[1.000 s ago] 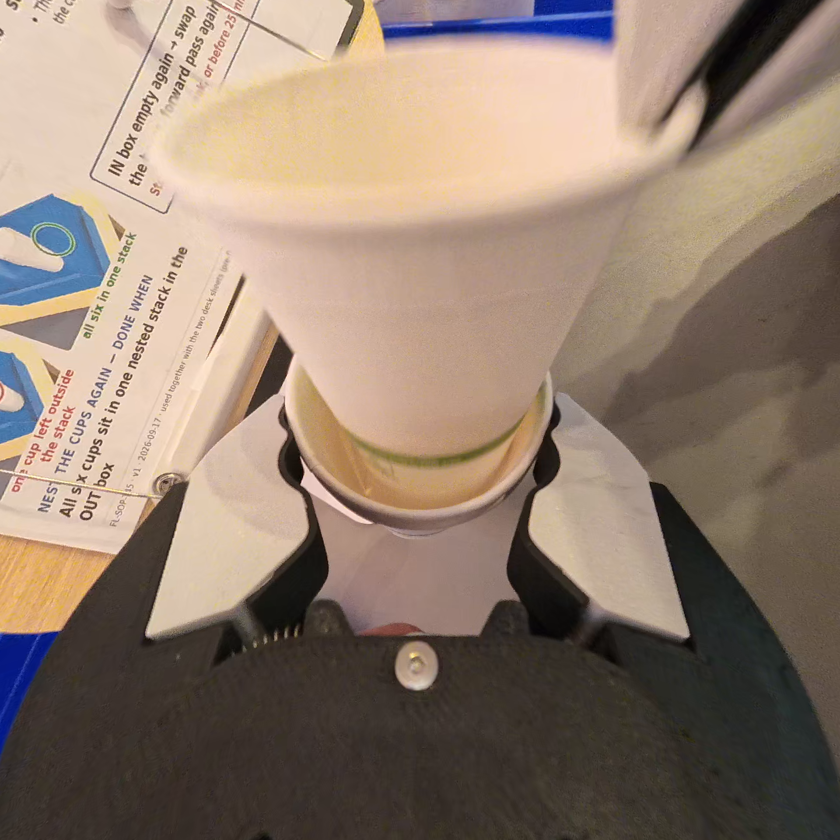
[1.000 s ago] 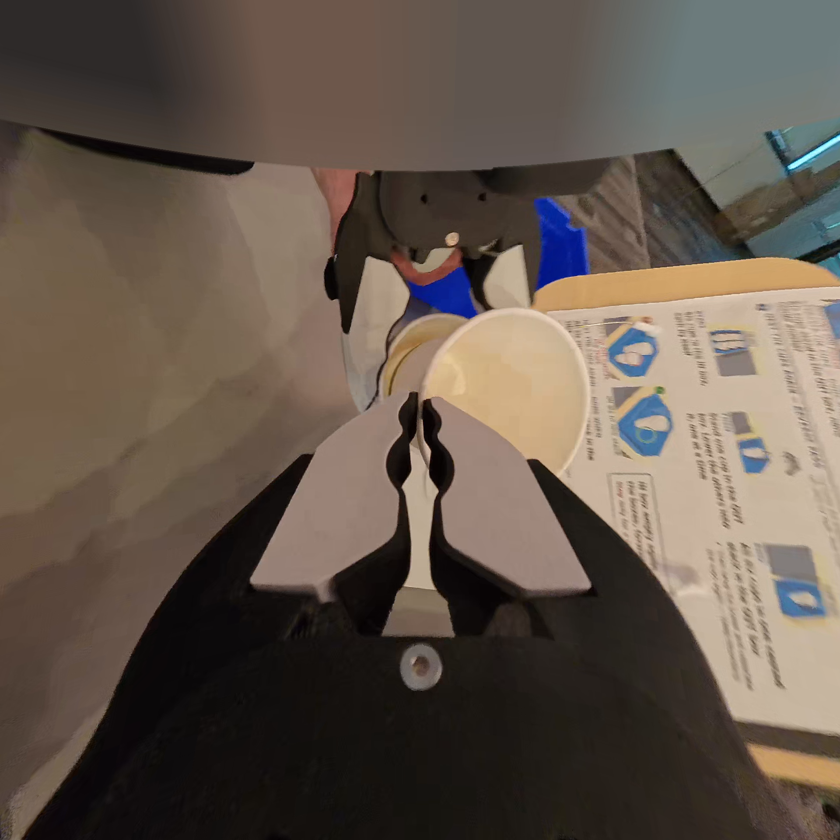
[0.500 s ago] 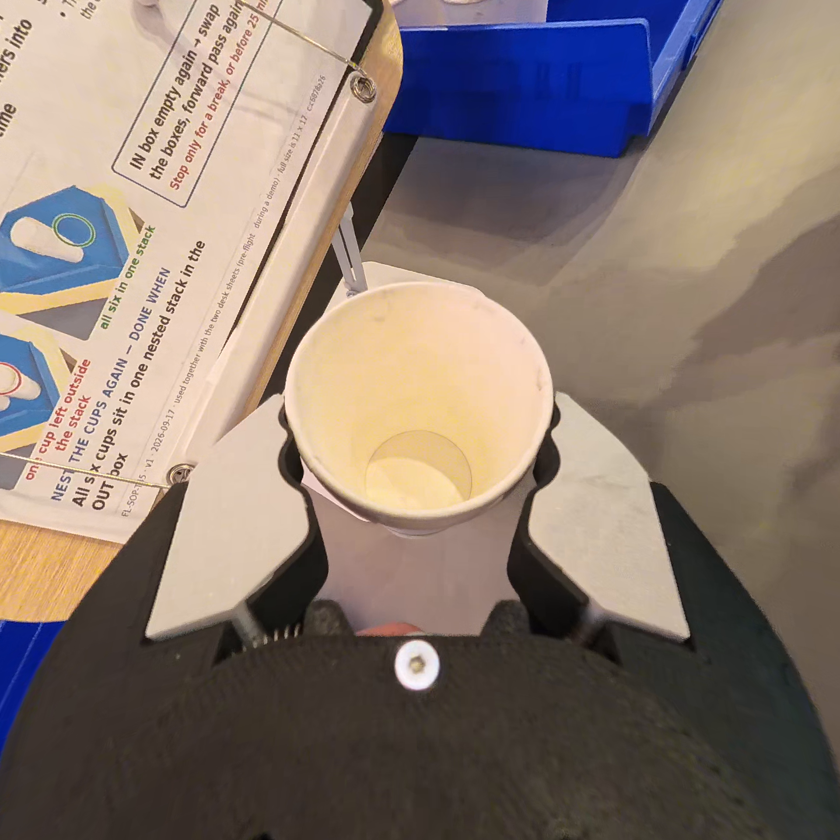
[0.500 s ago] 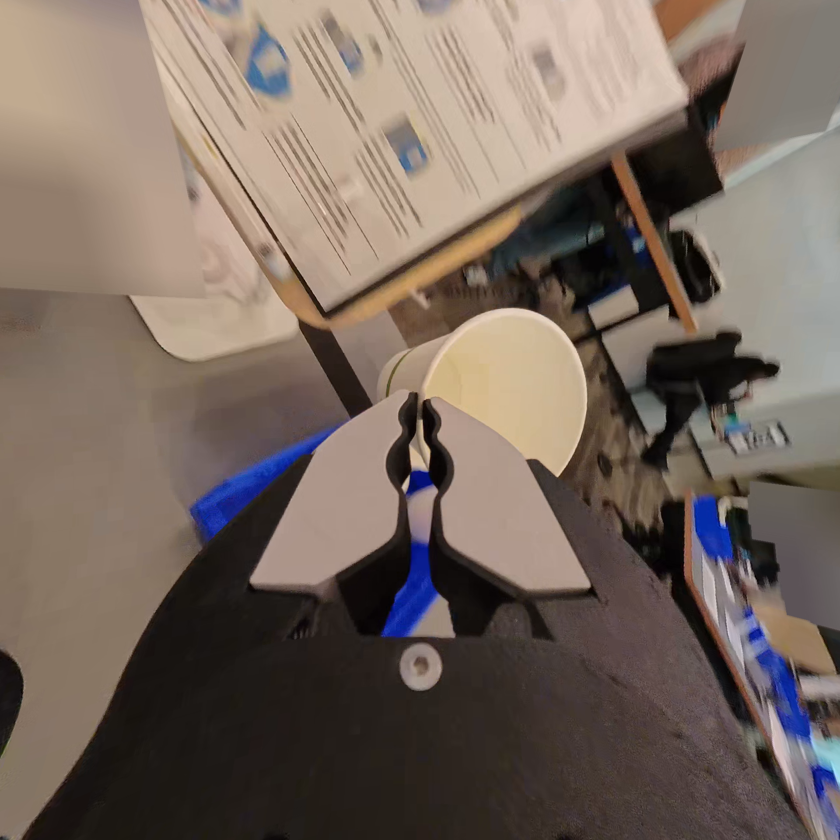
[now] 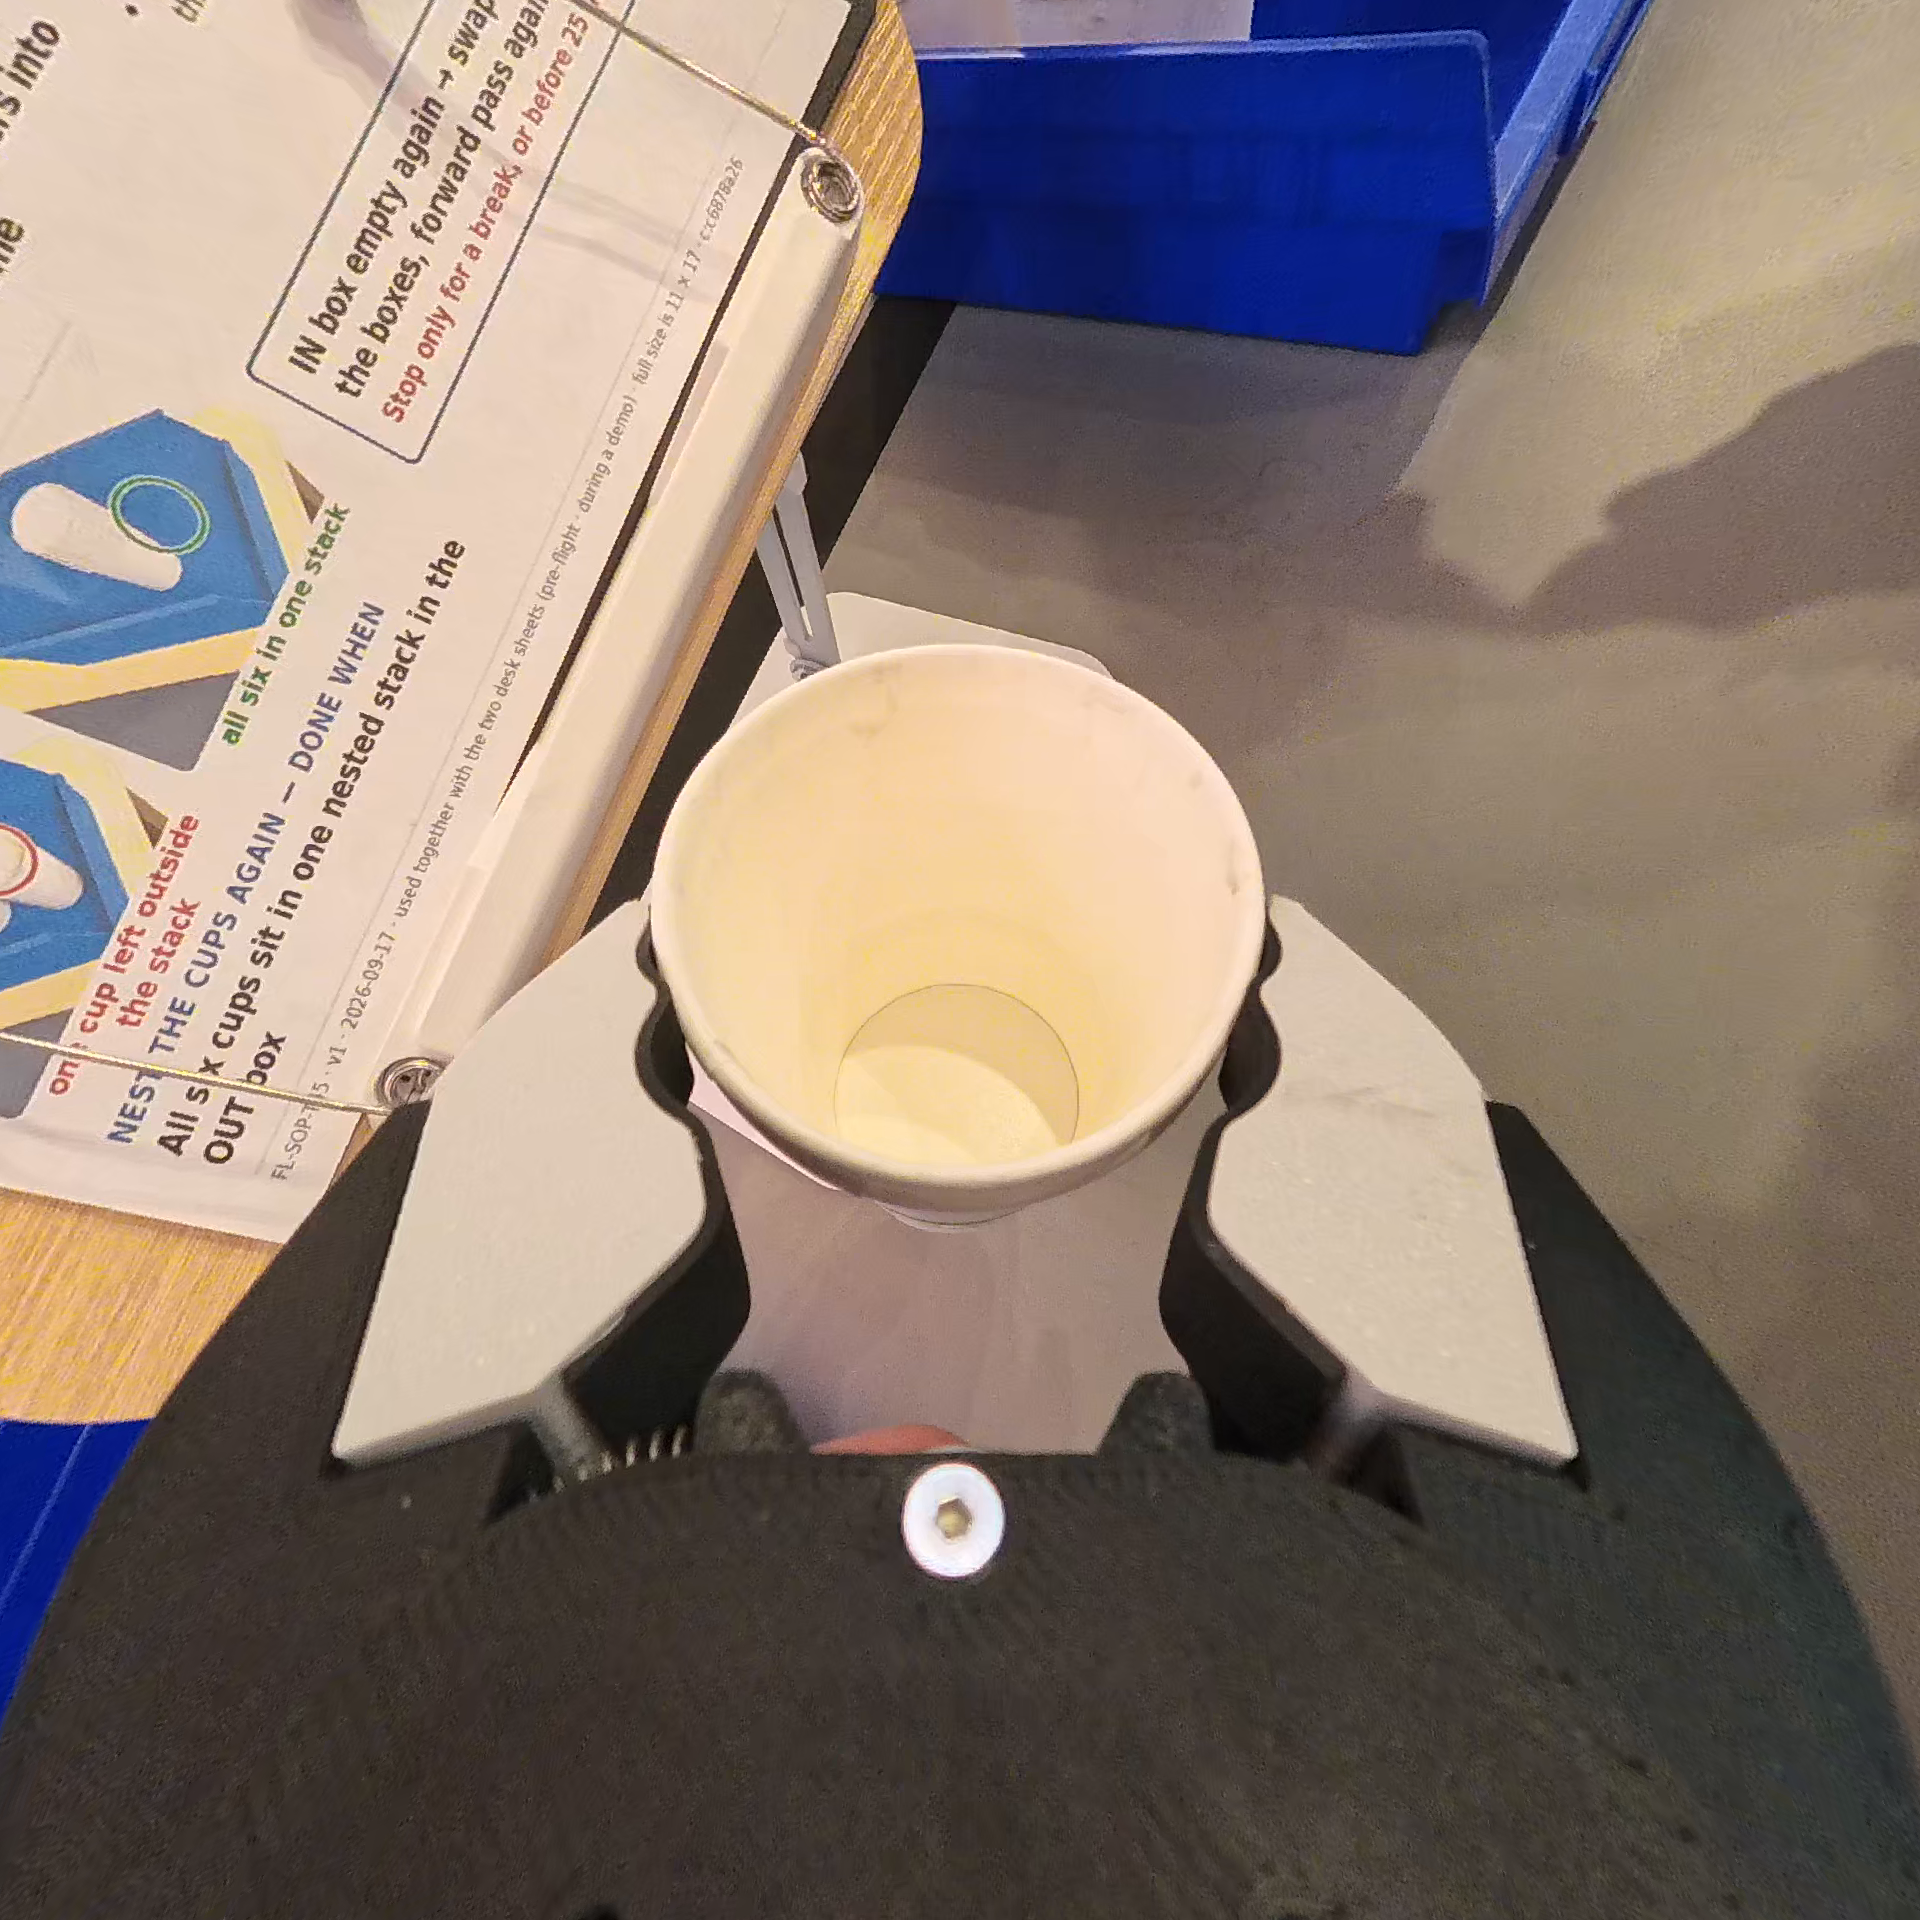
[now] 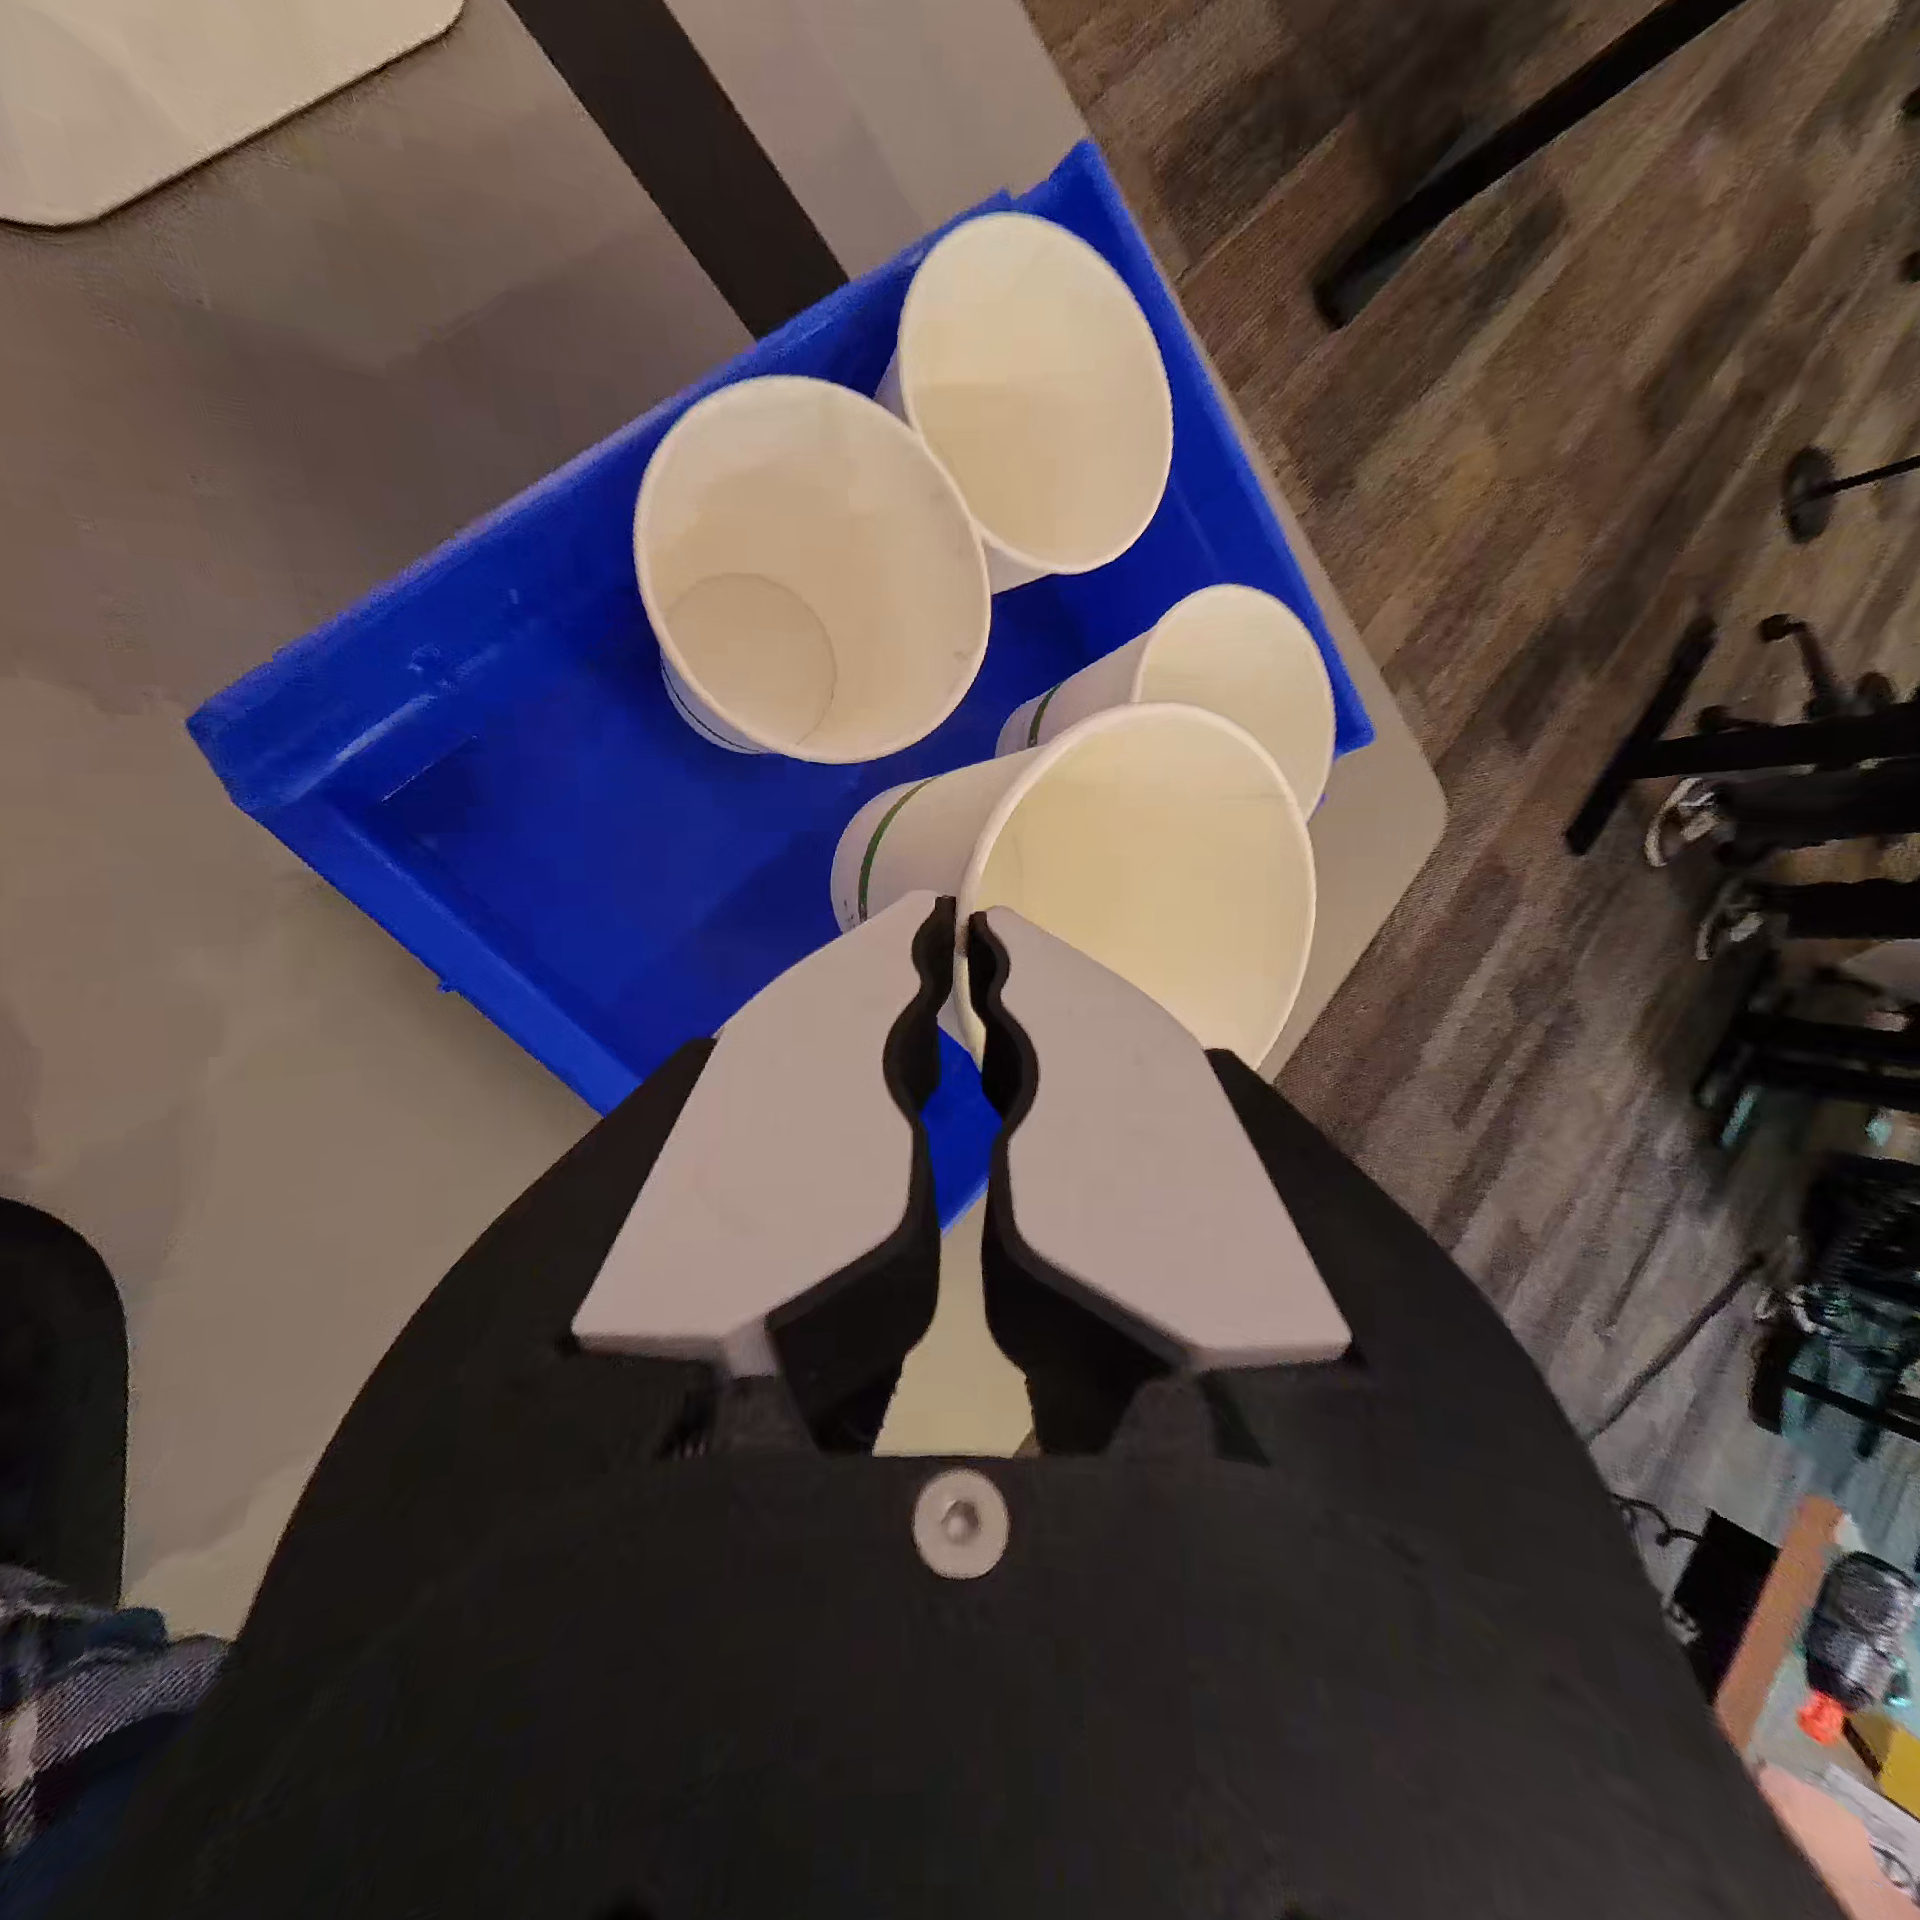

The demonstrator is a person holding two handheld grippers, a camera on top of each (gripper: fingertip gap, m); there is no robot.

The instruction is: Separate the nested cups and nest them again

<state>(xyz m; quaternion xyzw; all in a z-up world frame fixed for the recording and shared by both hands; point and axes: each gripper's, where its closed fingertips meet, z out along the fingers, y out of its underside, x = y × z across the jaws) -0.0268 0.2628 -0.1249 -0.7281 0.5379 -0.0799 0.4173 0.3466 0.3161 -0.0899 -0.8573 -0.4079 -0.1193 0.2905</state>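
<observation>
Separating: each pair of tongs carries one cup.

Left tongs (image 5: 954, 940) clasp a white cup (image 5: 956, 935) above the grey bench (image 5: 1455, 831); right tongs (image 6: 958, 920) pinch another cup's rim (image 6: 1132, 883) over the blue bin (image 6: 582, 831), three cups at 12 o'clock. Next, I judge: lower it into clear floor at 10 o'clock and let go.

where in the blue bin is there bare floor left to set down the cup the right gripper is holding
Free: the blue bin's near-left floor, between its left wall and the nearest upright cup. Crowded: the far right, where three cups stand. The right gripper pinches its cup by the rim.

Blue bin (image 5: 1195, 156) cut off above
</observation>
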